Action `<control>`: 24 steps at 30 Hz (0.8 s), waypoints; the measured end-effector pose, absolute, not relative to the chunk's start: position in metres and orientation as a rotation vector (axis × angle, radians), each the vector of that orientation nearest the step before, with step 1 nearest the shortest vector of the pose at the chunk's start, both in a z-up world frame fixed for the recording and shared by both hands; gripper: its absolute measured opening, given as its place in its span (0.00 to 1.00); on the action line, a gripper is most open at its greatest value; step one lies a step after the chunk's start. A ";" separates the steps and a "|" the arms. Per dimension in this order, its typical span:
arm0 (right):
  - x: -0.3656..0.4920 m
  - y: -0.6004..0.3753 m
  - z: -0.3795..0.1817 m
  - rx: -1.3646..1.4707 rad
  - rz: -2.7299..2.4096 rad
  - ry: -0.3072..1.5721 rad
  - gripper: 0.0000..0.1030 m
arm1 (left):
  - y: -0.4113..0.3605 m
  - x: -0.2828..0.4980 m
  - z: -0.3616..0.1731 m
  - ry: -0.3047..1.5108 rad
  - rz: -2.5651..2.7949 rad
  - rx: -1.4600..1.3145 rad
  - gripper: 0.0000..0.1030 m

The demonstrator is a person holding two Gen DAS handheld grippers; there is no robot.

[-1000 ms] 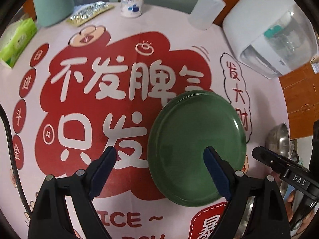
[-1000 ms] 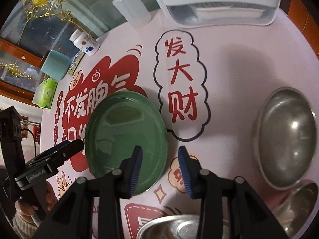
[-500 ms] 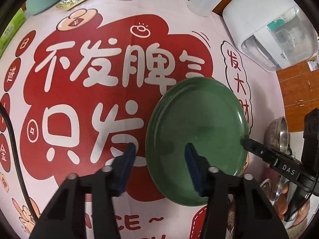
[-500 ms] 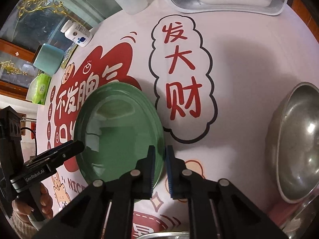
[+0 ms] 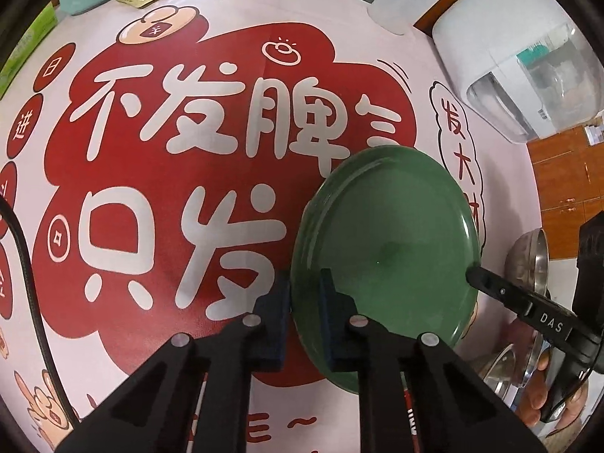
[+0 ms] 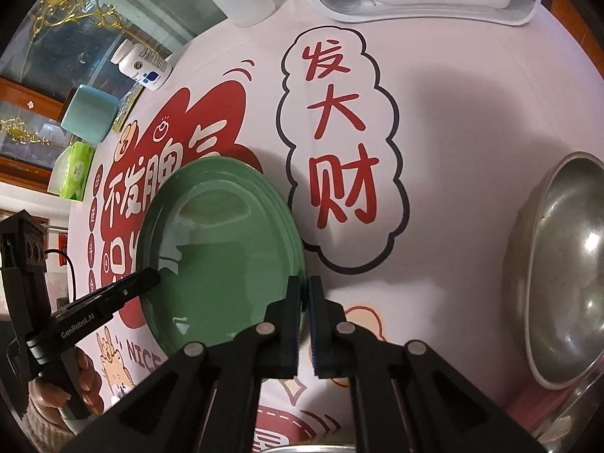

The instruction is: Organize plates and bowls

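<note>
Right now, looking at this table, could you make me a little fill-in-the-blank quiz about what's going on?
1. Both grippers are clamped on the rim of the ____ plate.
2. The left gripper and the right gripper pinch ____ sides of it.
3. The big bowl near the right gripper is made of ____.
4. The large characters printed on the tablecloth beside the plate are ____ in colour.

Missing words: green; opposite; metal; red
</note>
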State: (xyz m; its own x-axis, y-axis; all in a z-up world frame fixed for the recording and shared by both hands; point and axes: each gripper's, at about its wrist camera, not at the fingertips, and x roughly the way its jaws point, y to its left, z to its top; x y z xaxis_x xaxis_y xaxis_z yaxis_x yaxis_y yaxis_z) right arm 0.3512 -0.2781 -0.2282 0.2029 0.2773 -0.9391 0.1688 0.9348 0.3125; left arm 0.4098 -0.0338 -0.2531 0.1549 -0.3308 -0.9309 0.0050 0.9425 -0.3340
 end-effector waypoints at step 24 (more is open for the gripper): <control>0.241 -0.218 -0.104 0.363 0.168 1.200 0.04 | 0.033 0.284 -0.116 1.271 -0.288 -0.275 0.09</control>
